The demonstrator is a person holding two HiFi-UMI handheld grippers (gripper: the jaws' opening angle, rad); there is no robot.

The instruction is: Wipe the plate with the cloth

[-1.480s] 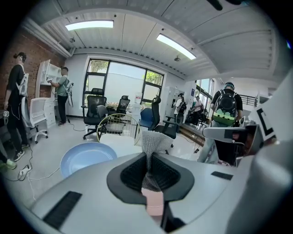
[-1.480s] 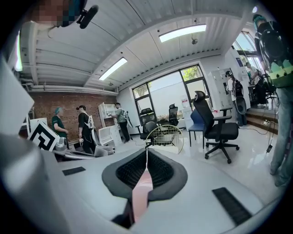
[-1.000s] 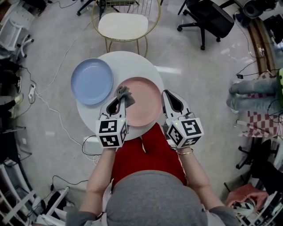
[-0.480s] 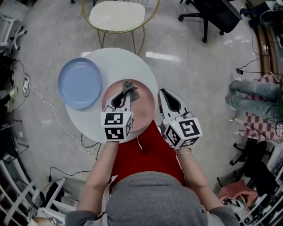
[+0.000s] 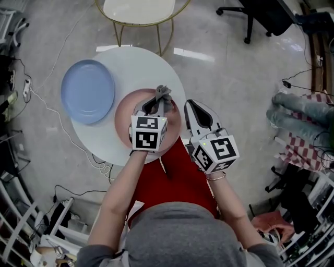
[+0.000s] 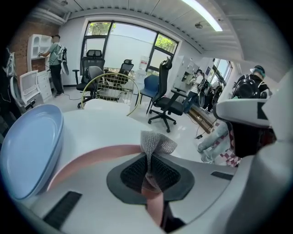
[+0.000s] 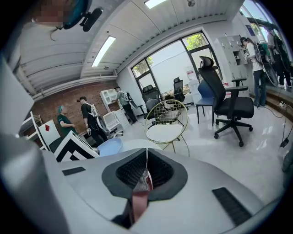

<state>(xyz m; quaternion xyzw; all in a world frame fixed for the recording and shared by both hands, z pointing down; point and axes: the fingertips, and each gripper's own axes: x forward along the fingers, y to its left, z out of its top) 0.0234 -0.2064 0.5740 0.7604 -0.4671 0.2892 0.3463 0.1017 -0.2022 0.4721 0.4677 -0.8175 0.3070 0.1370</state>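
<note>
The pink plate (image 5: 124,116) lies on the near right of the round white table (image 5: 133,65). My left gripper (image 5: 160,100) hangs over the plate's far right part, shut on the grey cloth (image 5: 163,94). In the left gripper view the cloth (image 6: 157,142) bunches up above the closed left gripper (image 6: 149,159), with the pink plate (image 6: 91,157) curving beneath. Just off the plate's right rim, the right gripper (image 5: 188,104) is shut. In its own view the right gripper (image 7: 146,157) has its jaws together, and only a pinkish strip shows through the gap below.
A blue plate (image 5: 87,91) sits on the table's left side, also seen as the blue plate (image 6: 28,153). A gold-framed chair (image 5: 139,10) stands just beyond the table. Office chairs, cables and several people are around the room.
The left gripper has carried the cloth from the pink plate's near left edge across to its far right part. The right gripper stayed beside the rim. The head view shifted.
</note>
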